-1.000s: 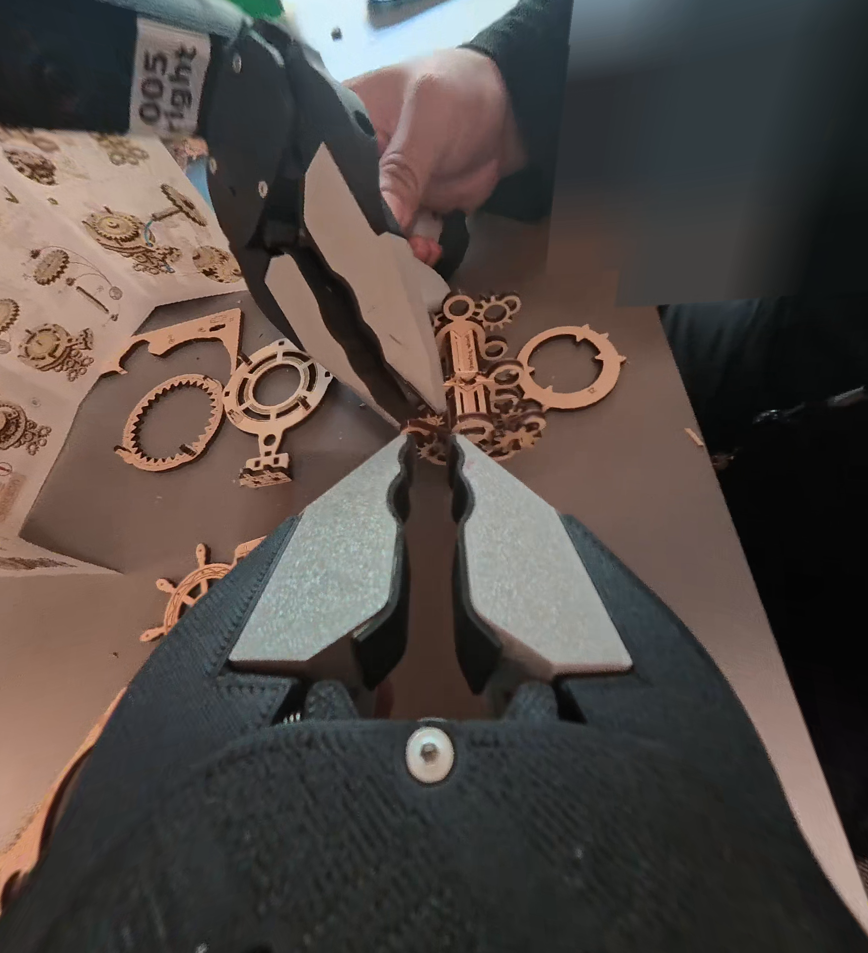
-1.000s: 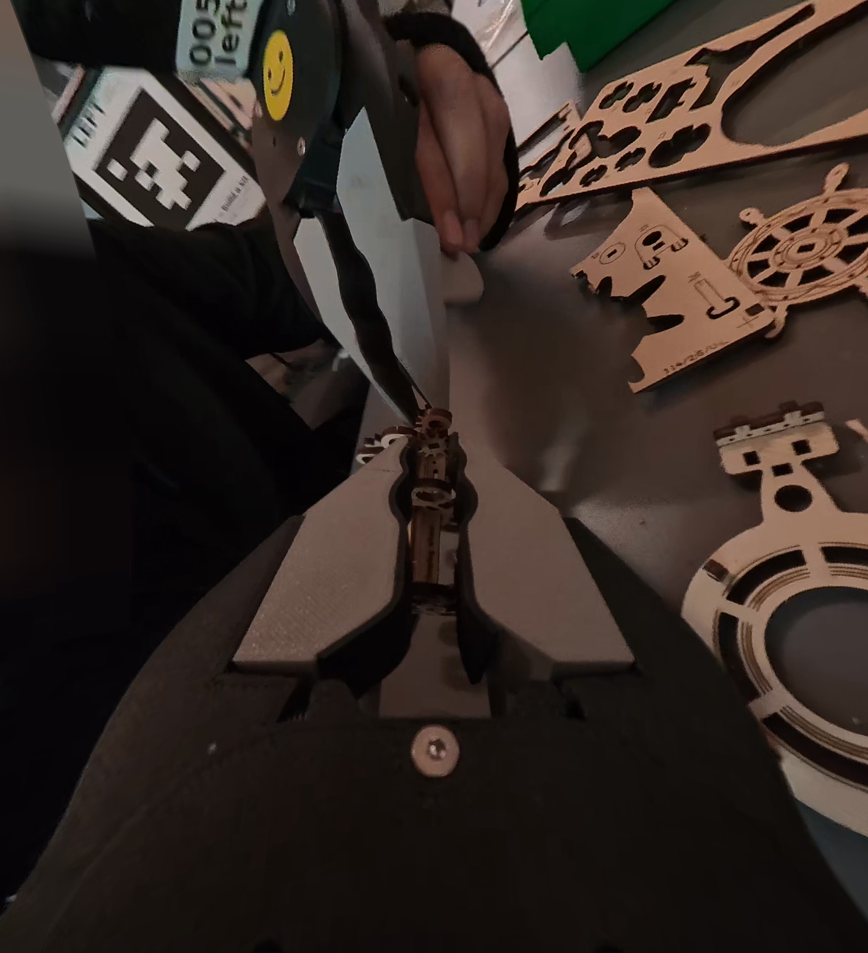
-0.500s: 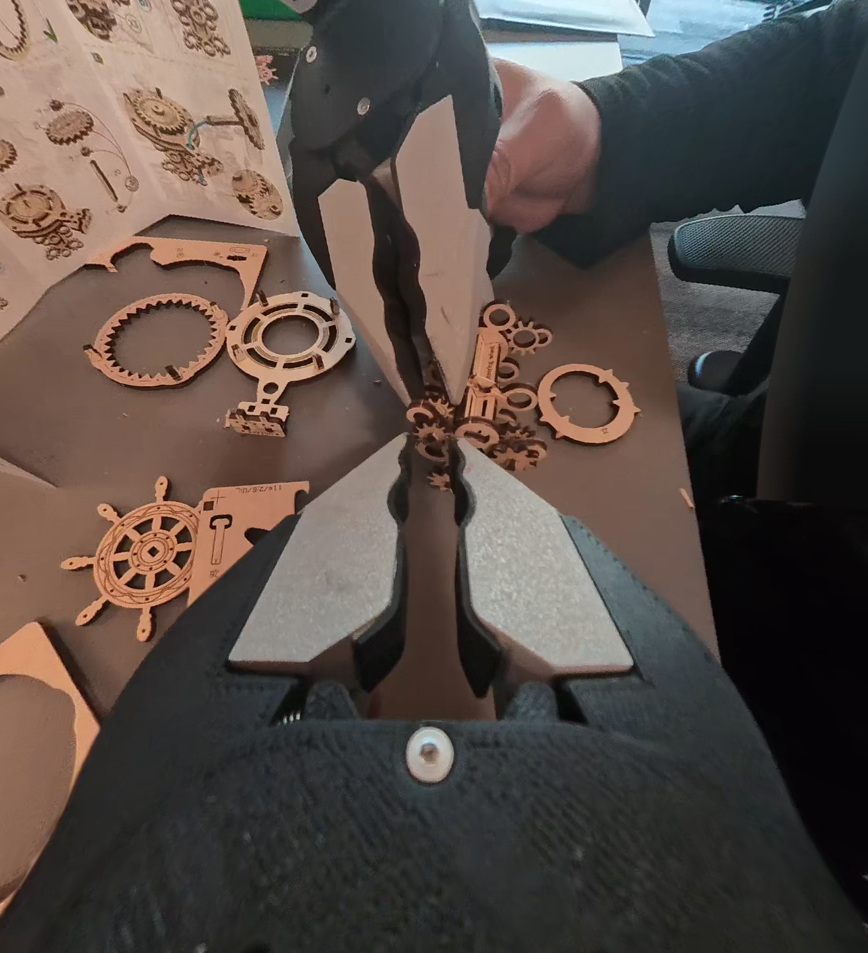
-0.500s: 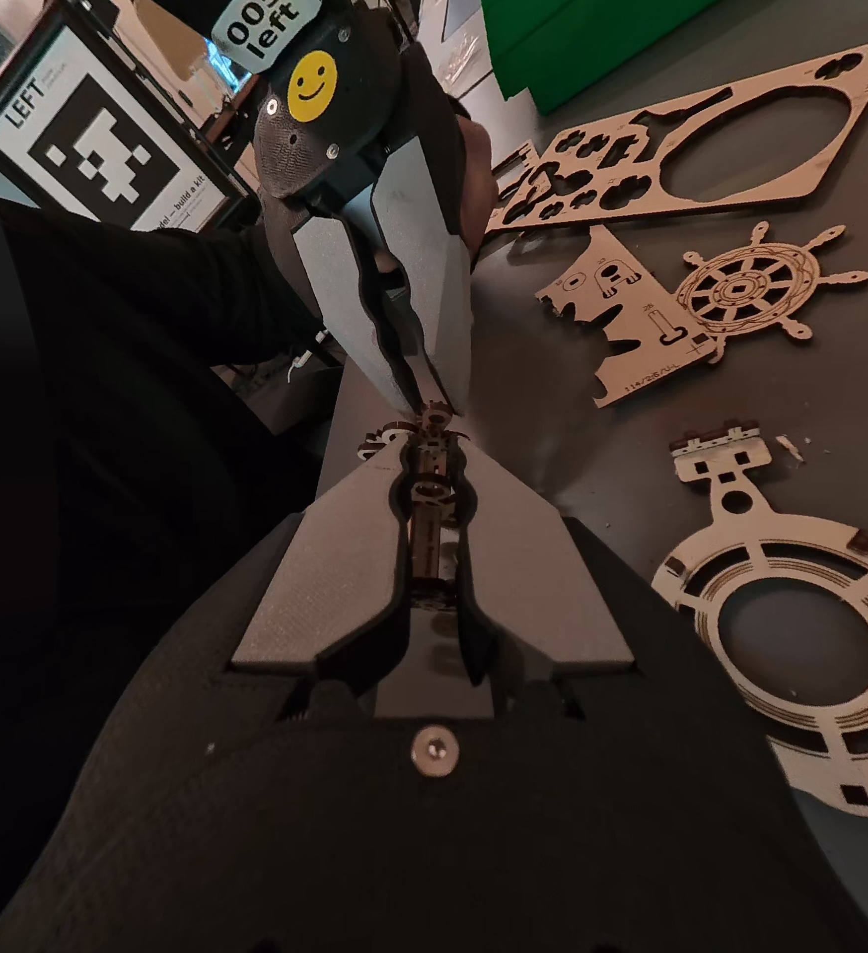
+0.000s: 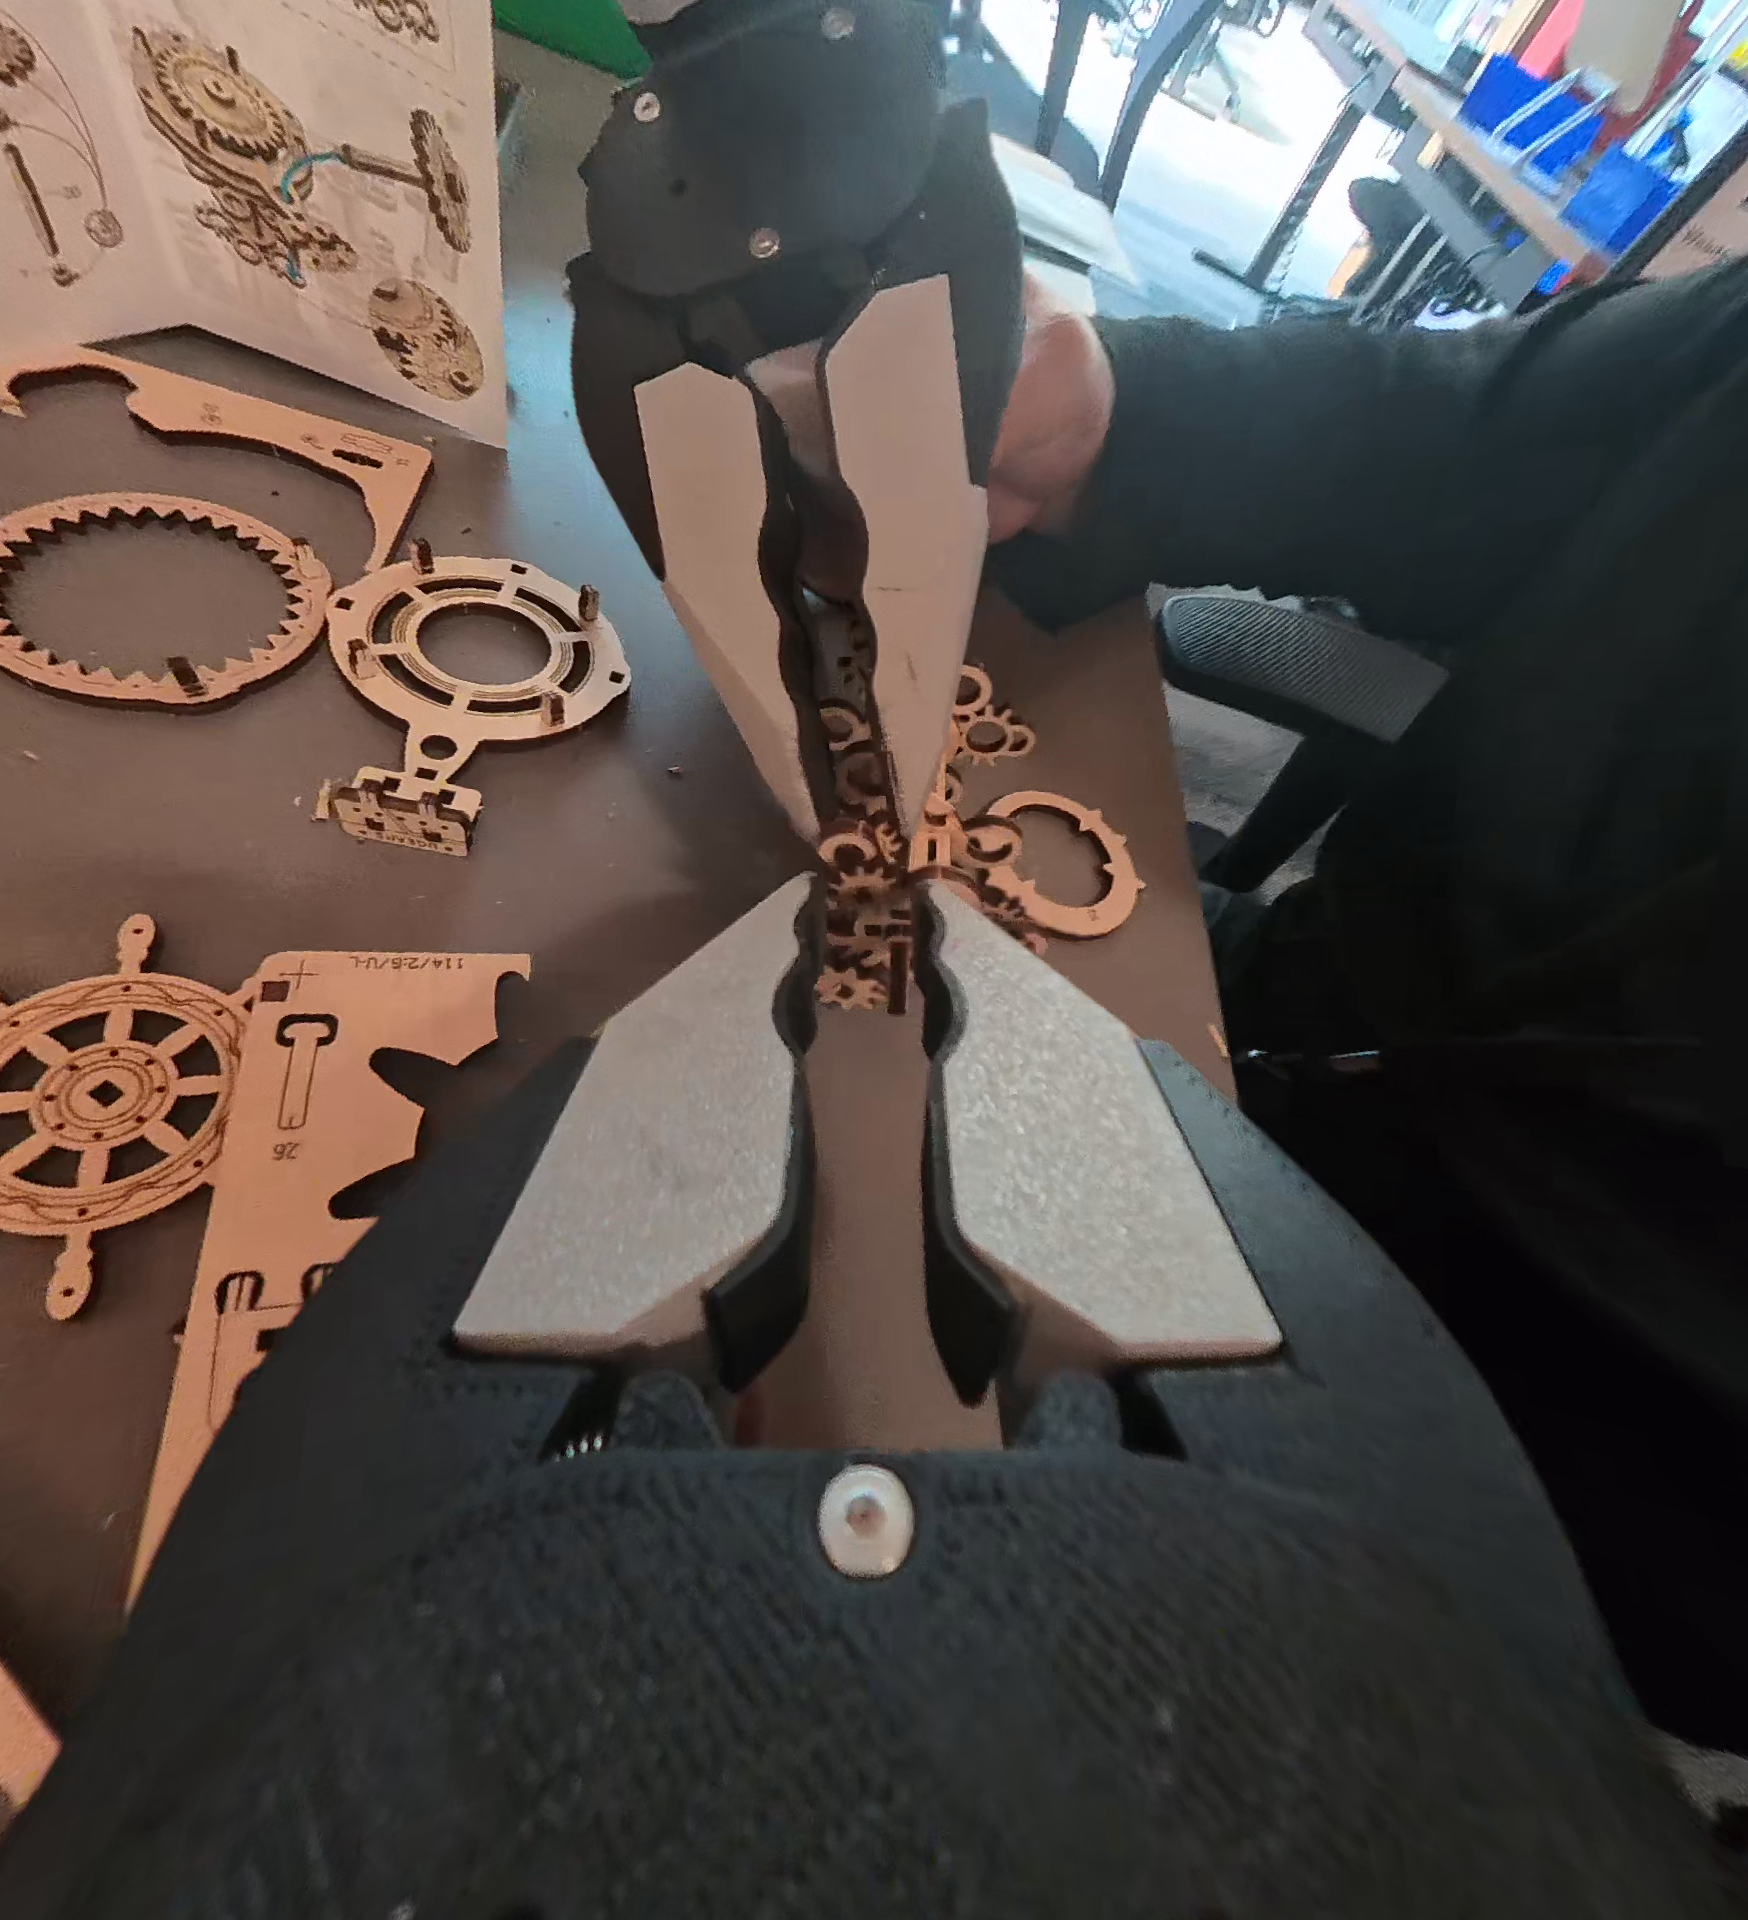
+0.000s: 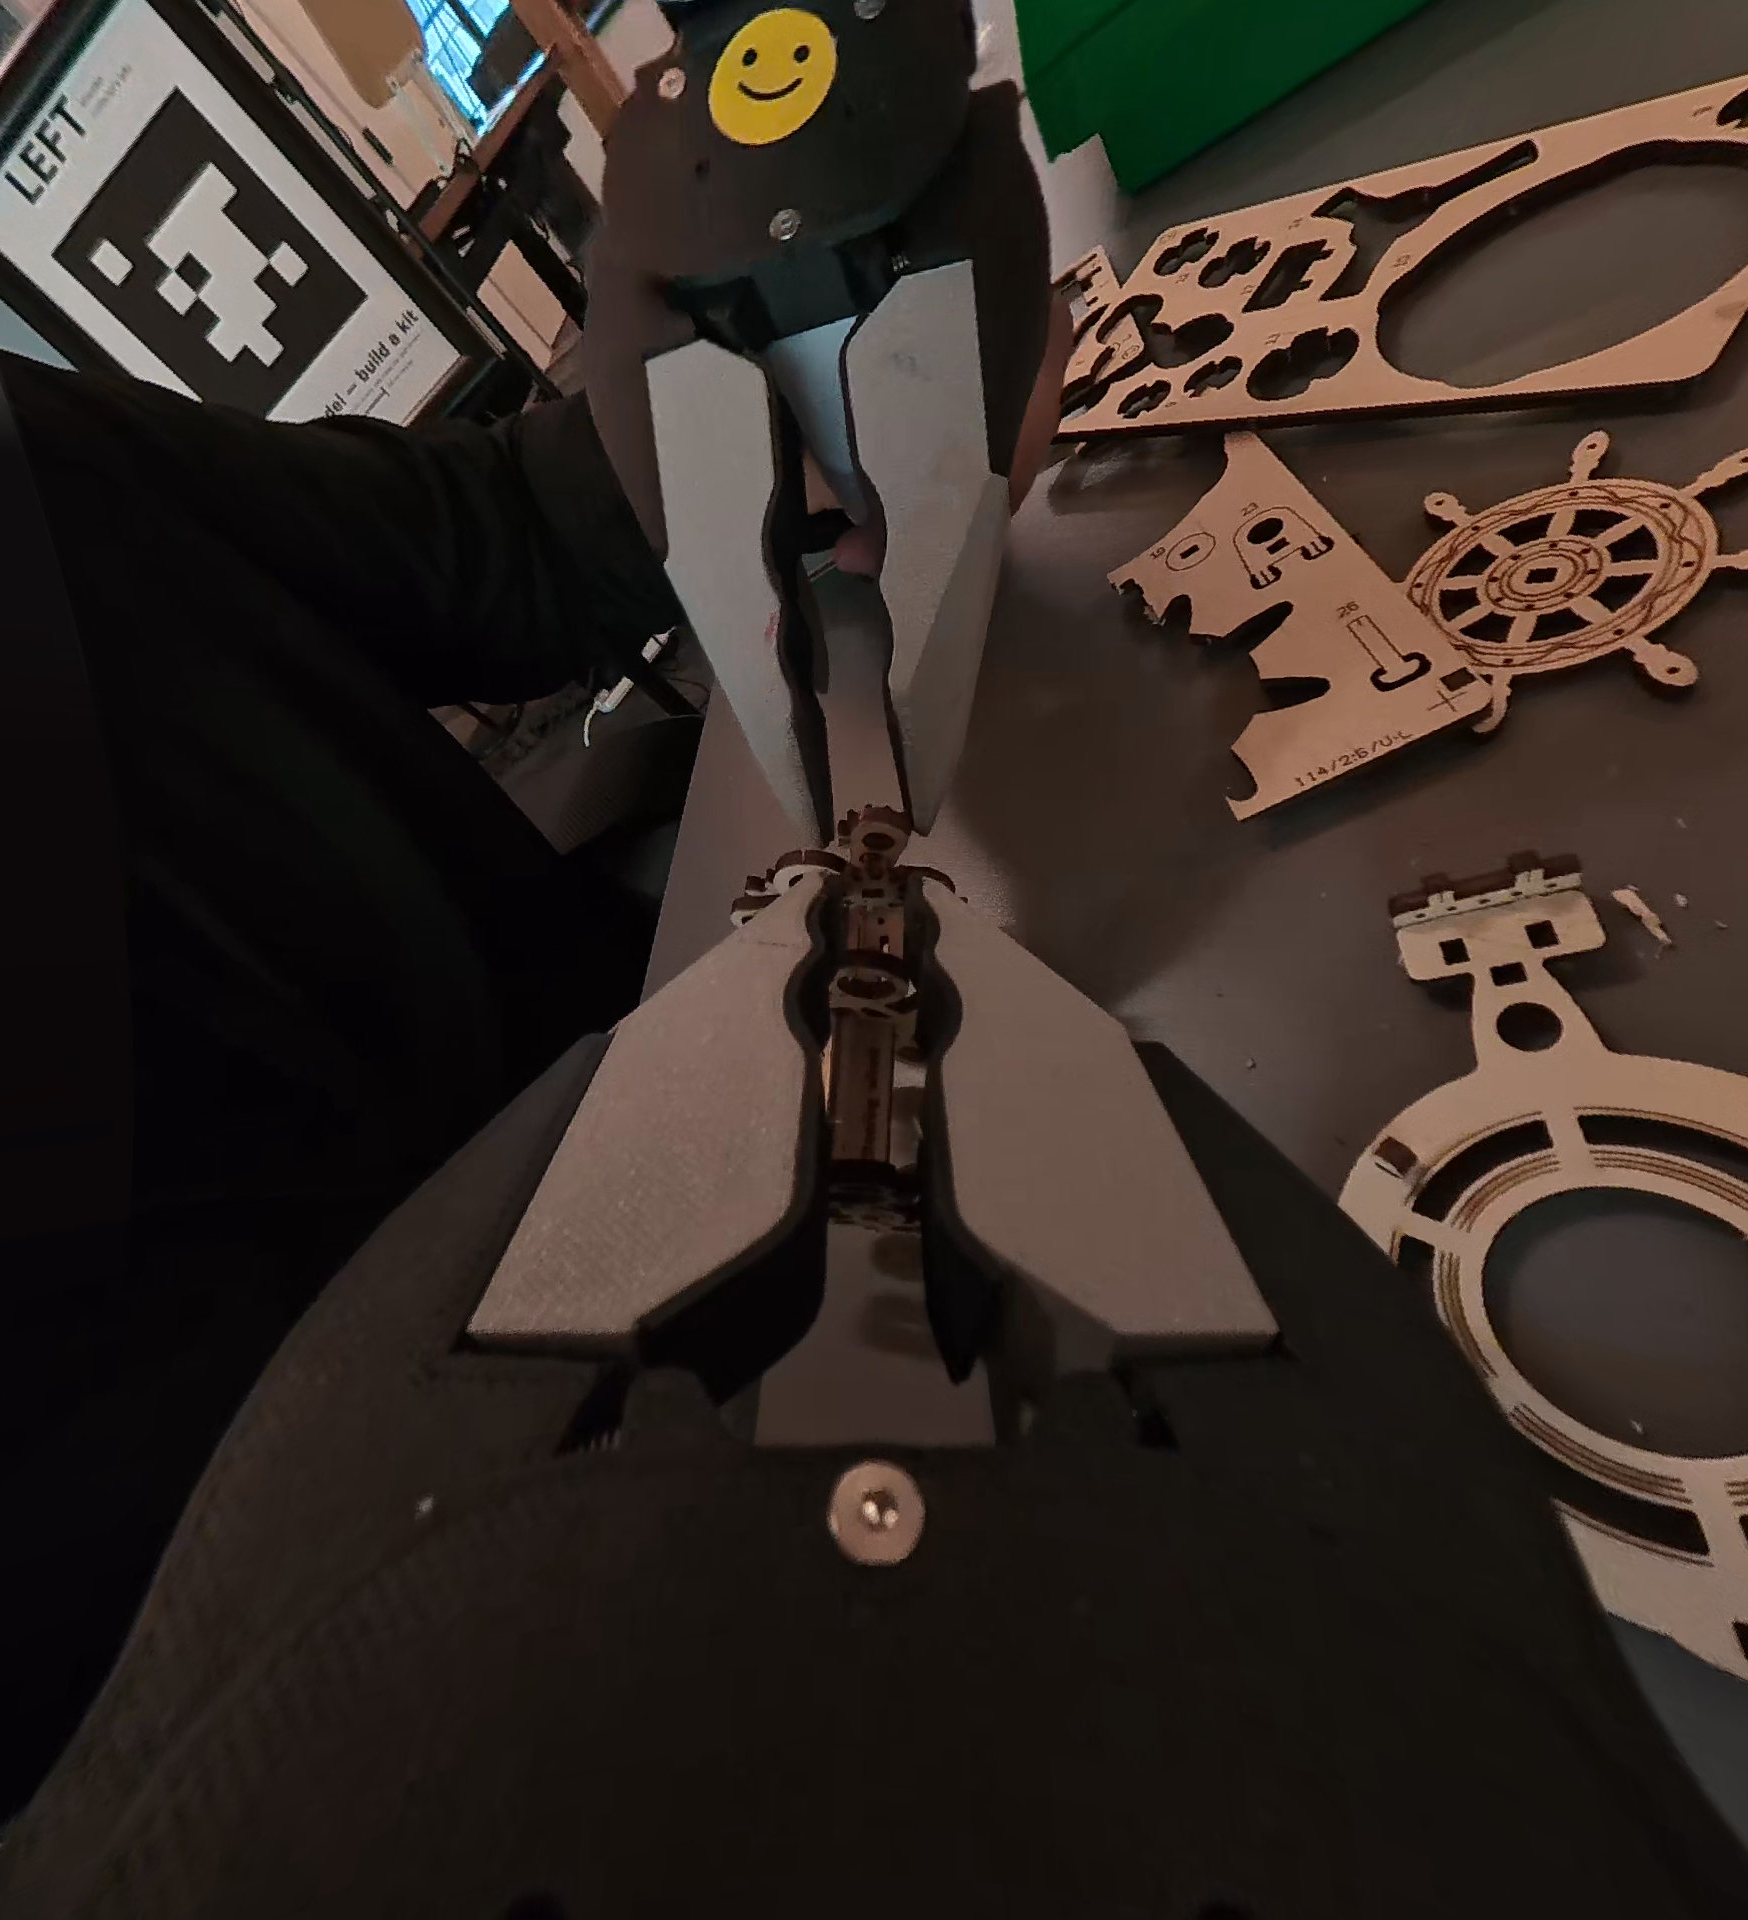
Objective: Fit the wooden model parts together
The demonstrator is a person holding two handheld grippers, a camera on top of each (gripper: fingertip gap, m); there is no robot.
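Observation:
A wooden gear assembly (image 6: 870,1049) lies lengthwise between the fingers of my right gripper (image 6: 870,904), which is shut on it. The two grippers meet tip to tip above the dark table (image 5: 589,831). My left gripper (image 5: 865,899) is closed on the far end of the same assembly (image 5: 859,935). In the left wrist view the right gripper (image 5: 854,831) comes down from the top. In the right wrist view the left gripper (image 6: 870,821), with a yellow smiley sticker, comes down from the top. A hand holds each gripper.
On the table lie a ring frame with a bracket (image 5: 480,649), a toothed ring sheet (image 5: 122,603), a ship's wheel (image 5: 85,1101), a cut sheet piece (image 5: 330,1122) and loose gears with a ring (image 5: 1067,862). An instruction sheet (image 5: 205,177) stands behind. The table edge and a chair (image 5: 1296,655) are at the right. My left and right fingertips are right by each other. Both grippers' tips are roughly 12 cm from the ship's wheel (image 5: 85,1101). The right camera catches it too, in the right wrist view (image 6: 1544,559).
Both grippers have swung round to face each other head-on and tilted up. The assembly's end now reaches deeper between the left fingertips. The right grip is unchanged.

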